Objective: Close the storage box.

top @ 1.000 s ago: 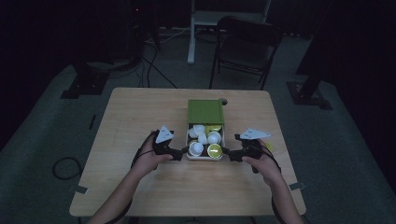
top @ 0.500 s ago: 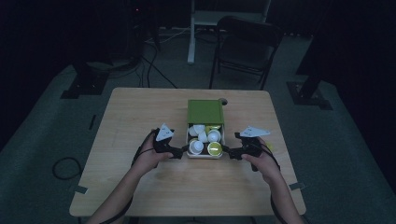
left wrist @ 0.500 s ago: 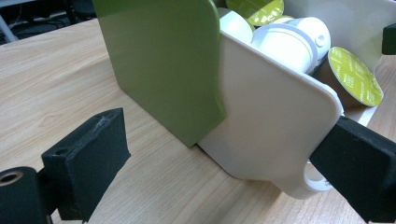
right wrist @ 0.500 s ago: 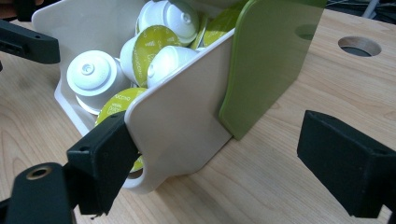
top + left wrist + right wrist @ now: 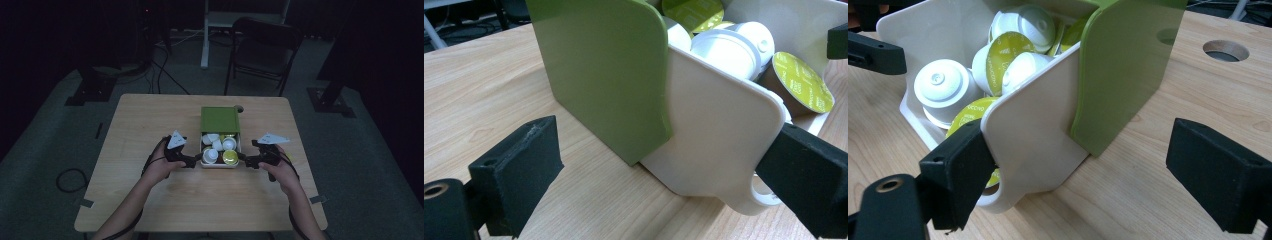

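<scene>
At mid-tabletop (image 5: pixel 150 200) a white drawer (image 5: pixel 220 163) of coffee pods (image 5: pixel 229 157) juts nearward from its green sleeve (image 5: pixel 220 119). The left gripper (image 5: pixel 196 159) and right gripper (image 5: pixel 243 159) flank its near corners, jaws spread.

Two black padded jaws of the right gripper (image 5: pixel 1098 175) stand spread apart, straddling the near corner of a white drawer (image 5: pixel 1033 135) pulled out of its green sleeve (image 5: pixel 1125 65) on a wooden table (image 5: pixel 1168 150). The left jaw sits against the drawer's rounded front corner; the right jaw hangs clear over bare wood. Inside lie coffee capsules (image 5: pixel 1013 55), some white, some with yellow-green foil lids. A round hole (image 5: pixel 1225 51) pierces the tabletop beyond.
</scene>
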Demonstrator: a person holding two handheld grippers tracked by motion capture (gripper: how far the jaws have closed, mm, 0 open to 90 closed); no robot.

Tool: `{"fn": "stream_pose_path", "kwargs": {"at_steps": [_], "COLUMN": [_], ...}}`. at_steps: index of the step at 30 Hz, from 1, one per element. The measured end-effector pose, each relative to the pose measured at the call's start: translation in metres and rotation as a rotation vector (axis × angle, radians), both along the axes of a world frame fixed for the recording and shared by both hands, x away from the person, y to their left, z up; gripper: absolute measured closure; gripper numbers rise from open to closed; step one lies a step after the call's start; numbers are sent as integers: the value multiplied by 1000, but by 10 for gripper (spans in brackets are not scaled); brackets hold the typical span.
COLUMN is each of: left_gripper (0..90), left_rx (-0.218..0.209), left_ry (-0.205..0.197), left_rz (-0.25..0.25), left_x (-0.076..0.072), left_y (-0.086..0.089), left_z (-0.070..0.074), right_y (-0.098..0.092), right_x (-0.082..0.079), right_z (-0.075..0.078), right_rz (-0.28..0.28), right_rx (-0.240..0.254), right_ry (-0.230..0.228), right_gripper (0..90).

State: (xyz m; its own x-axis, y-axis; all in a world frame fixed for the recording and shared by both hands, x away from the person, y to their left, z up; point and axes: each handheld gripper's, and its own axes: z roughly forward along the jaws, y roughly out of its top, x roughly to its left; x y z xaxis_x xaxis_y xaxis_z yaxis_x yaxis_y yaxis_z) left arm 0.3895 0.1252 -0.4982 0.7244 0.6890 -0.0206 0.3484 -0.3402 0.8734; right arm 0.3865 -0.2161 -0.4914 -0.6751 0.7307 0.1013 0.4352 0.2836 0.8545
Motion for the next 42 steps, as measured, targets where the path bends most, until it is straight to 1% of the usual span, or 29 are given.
{"fn": "stream_pose_path", "kwargs": {"at_steps": [9, 13, 22, 27, 33, 36, 39, 42], "left_gripper": [56, 57, 56, 56, 56, 56, 56, 56], "left_rx": [-4, -7, 8, 11, 0, 9, 8, 6], "left_ry": [2, 5, -4, -5, 1, -1, -3, -5], "left_rz": [2, 7, 9, 12, 21, 22, 25, 29], "left_x": [4, 6, 10, 13, 17, 19, 21, 22], "left_y": [-1, -1, -1, -2, -2, -2, -2, -3], "left_z": [1, 1, 2, 3, 2, 3, 3, 2], "right_y": [0, 0, 1, 2, 2, 3, 3, 3], "right_x": [5, 7, 11, 13, 18, 20, 23, 24], "right_z": [2, 1, 0, 1, 2, 3, 2, 2], "right_rz": [-12, -17, -27, -23, -27, -30, -40, -45], "right_rx": [-10, -5, 3, -5, -24, -25, -19, -15], "right_ry": [-2, 2, 7, 4, -9, -3, 10, 11], "right_gripper": [124, 123, 122, 122, 121, 120, 118, 118]}}
